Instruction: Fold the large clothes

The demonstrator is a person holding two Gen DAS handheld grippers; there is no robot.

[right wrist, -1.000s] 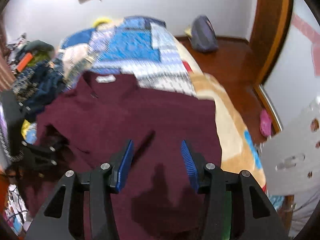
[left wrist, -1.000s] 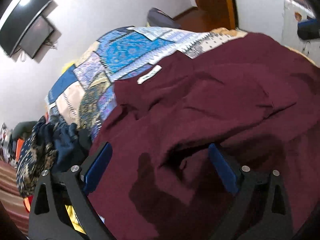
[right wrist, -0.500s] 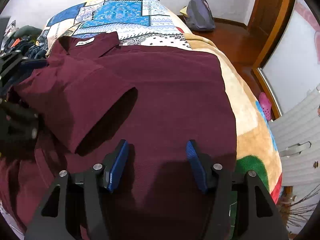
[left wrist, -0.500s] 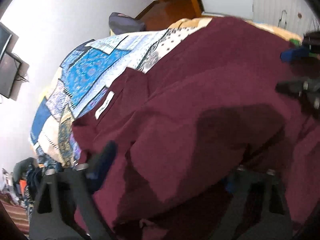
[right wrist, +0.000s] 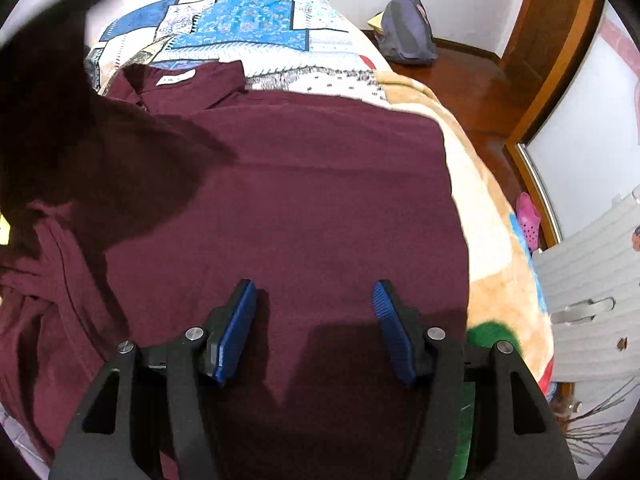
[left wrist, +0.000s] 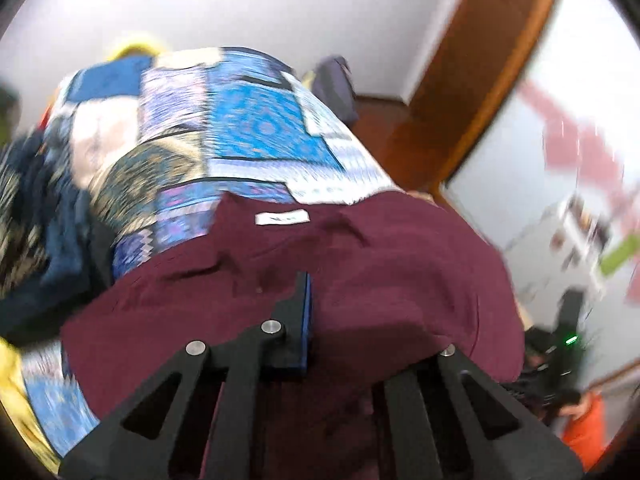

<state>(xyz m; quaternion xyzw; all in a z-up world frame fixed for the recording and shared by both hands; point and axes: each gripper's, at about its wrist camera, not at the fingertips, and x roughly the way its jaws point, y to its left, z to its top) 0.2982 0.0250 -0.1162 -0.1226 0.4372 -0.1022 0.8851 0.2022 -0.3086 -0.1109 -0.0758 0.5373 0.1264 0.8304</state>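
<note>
A large maroon shirt [right wrist: 312, 184] with a white neck label [right wrist: 175, 77] lies spread over the bed. My left gripper [left wrist: 316, 312] is shut on a fold of the maroon shirt [left wrist: 400, 264]. The cloth drapes over its right finger and hides it, and the label [left wrist: 282, 217] shows just beyond. My right gripper [right wrist: 314, 320] is open low over the shirt's near part, its blue pads apart with flat cloth under them. A dark blurred shape [right wrist: 48, 40] fills the upper left of the right wrist view and shades the shirt.
A blue patchwork bedspread [right wrist: 256, 20] and a beige blanket [right wrist: 488, 200] cover the bed. Dark clothes [left wrist: 36, 208] are piled at its left. On the wooden floor to the right are a grey bag [right wrist: 408, 32], a pink shoe [right wrist: 528, 216] and a white cabinet [right wrist: 592, 280].
My left gripper has gone from wide open to shut on the shirt's cloth, risen and rolled. My right gripper has sunk closer to the shirt and its jaws stand wider.
</note>
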